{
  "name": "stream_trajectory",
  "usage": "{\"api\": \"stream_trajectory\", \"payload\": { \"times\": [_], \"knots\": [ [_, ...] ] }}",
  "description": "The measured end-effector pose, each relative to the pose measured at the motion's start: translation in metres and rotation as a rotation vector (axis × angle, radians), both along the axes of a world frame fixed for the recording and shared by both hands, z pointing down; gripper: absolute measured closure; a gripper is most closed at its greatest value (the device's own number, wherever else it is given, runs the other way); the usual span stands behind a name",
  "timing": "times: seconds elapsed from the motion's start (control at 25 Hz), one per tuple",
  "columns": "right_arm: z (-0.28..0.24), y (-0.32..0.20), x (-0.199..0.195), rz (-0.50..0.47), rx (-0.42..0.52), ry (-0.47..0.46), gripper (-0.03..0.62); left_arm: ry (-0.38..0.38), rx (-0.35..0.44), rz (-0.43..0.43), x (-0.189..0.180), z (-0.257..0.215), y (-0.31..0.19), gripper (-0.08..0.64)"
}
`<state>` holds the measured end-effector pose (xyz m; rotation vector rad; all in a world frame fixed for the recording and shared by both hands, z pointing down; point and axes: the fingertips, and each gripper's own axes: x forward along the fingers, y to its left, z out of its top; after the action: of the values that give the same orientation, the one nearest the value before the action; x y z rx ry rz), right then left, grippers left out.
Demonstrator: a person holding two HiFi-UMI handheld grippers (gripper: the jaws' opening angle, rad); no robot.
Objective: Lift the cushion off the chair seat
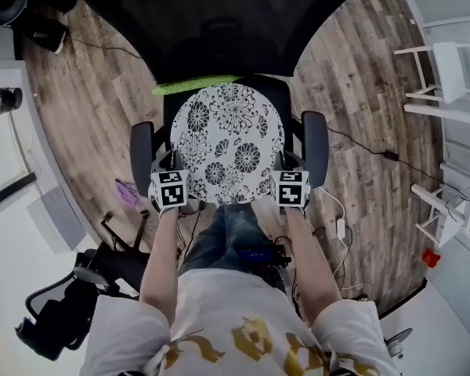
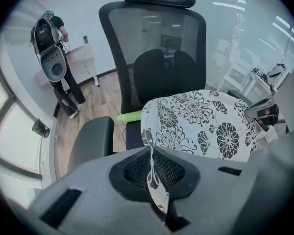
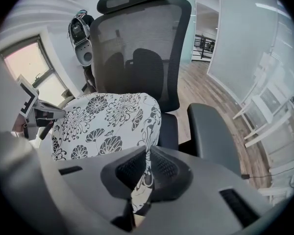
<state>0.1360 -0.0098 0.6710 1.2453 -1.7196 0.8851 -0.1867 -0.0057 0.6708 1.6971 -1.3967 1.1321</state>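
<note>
A round white cushion [image 1: 227, 142] with black flower print hangs over the seat of a black mesh office chair [image 1: 219, 22]. My left gripper [image 1: 173, 180] is shut on the cushion's near left edge, my right gripper [image 1: 286, 180] on its near right edge. In the left gripper view a fold of the printed cloth [image 2: 156, 180] is pinched between the jaws, and the cushion [image 2: 206, 124] spreads to the right. In the right gripper view the cloth [image 3: 142, 180] is pinched the same way, with the cushion [image 3: 105, 121] to the left. The seat [image 3: 169, 129] shows dark beneath it.
Black armrests [image 1: 142, 147] [image 1: 314, 143] flank the cushion. A green pad [image 1: 192, 86] lies at the seat's back. Cables [image 1: 341, 218] trail over the wooden floor. White shelving [image 1: 446, 84] stands at the right, dark equipment [image 1: 70, 304] at the lower left. A person [image 2: 56, 48] stands far back.
</note>
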Motion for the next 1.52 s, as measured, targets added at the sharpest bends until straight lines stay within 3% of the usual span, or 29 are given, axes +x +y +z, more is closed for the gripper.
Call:
{"api": "stream_trajectory", "payload": {
  "times": [0.6, 0.8, 1.08, 1.52],
  "knots": [
    [-0.068, 0.025, -0.003, 0.022, 0.089, -0.019, 0.572, 0.054, 0.083, 0.029, 0.006, -0.070, -0.007, 0.545],
    [-0.092, 0.037, -0.004, 0.025, 0.136, -0.024, 0.572, 0.100, 0.111, 0.000, 0.002, -0.101, -0.005, 0.545],
    [-0.132, 0.040, -0.005, 0.052, 0.225, -0.031, 0.572, 0.169, 0.167, 0.078, 0.008, -0.140, 0.000, 0.545],
    [-0.189, 0.050, -0.008, 0.069, 0.281, -0.116, 0.572, 0.204, 0.247, 0.084, 0.000, -0.204, 0.012, 0.545]
  ]
}}
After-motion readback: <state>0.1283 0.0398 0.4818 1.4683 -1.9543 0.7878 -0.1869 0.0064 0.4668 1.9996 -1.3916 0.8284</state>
